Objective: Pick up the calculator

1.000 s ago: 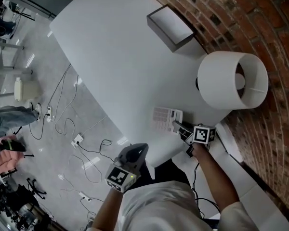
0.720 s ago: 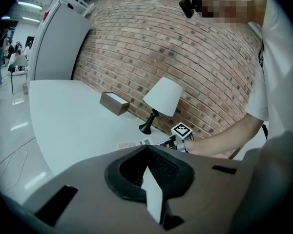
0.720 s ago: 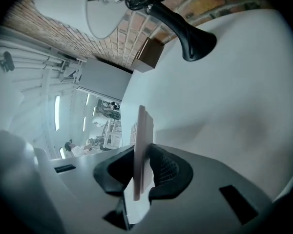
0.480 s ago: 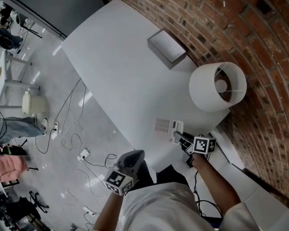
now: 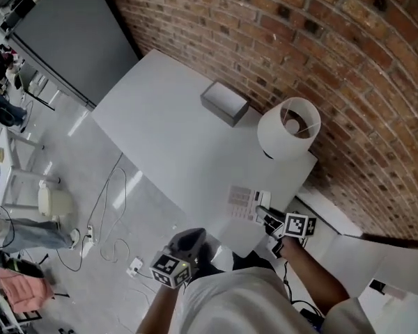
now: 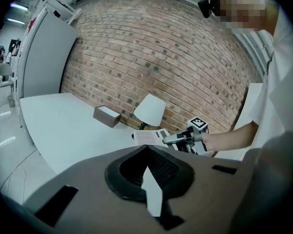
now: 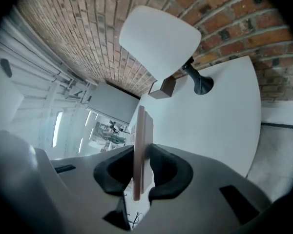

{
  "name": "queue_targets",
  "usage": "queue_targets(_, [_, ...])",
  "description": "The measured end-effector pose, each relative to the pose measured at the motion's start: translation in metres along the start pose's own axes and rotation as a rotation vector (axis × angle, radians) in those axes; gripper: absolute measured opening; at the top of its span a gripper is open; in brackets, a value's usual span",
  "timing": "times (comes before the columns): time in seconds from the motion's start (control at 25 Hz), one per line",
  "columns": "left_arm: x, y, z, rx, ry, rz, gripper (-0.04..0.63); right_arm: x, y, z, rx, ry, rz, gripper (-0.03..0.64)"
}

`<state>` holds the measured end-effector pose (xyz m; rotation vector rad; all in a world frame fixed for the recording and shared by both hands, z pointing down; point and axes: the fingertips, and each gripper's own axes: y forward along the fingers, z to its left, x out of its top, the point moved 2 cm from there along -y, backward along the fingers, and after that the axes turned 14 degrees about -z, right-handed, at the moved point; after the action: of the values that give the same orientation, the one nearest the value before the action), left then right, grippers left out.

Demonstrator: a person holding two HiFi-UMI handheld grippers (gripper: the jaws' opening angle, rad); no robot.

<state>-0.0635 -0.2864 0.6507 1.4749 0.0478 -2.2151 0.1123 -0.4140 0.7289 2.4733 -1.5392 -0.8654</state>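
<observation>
The calculator (image 5: 247, 204), a flat white slab with pinkish keys, is clamped at its near end in my right gripper (image 5: 261, 212), above the near corner of the white table (image 5: 160, 131). In the right gripper view the calculator (image 7: 140, 140) stands edge-on between the black pads (image 7: 163, 172), which press on both its faces. In the left gripper view the calculator (image 6: 149, 136) shows ahead with the right gripper (image 6: 178, 139) on it. My left gripper (image 5: 188, 240) hangs off the table's near edge, over the floor, its tips (image 6: 146, 150) together with nothing in them.
A white lamp (image 5: 287, 129) stands by the brick wall at the table's right end. A grey box (image 5: 224, 103) lies further back along the wall. Cables and a power strip (image 5: 134, 264) lie on the floor at the left.
Both grippers have risen. The right one has carried the calculator up from the table. The head view now takes in more of the brick wall and the room.
</observation>
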Motion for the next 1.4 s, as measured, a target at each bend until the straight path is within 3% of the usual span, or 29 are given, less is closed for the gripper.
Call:
queue_targets(0.24, [0.013,-0.039,0.008,-0.093,0.001,0.019,0.014,-0.015,-0.039,0.048,-0.047,0.038,-0.172,0.086])
queue_targets(0.6, [0.028,-0.084,0.004,-0.277,0.0,0.043,0.014,-0.071,-0.084,0.097,-0.104,0.137,-0.37,0.086])
queue_targets(0.92, [0.036,-0.093,-0.018,-0.441,0.06,0.069,0.014,-0.096,-0.141,0.126,-0.135,0.176,-0.55,0.086])
queue_targets(1.16, [0.047,-0.102,-0.047,-0.48,0.046,0.039,0.014,-0.102,-0.187,0.139,-0.127,0.196,-0.621,0.086])
queue_targets(1.4, [0.055,-0.115,-0.075,-0.444,0.024,-0.016,0.014,-0.099,-0.226,0.147,-0.071,0.161,-0.643,0.086])
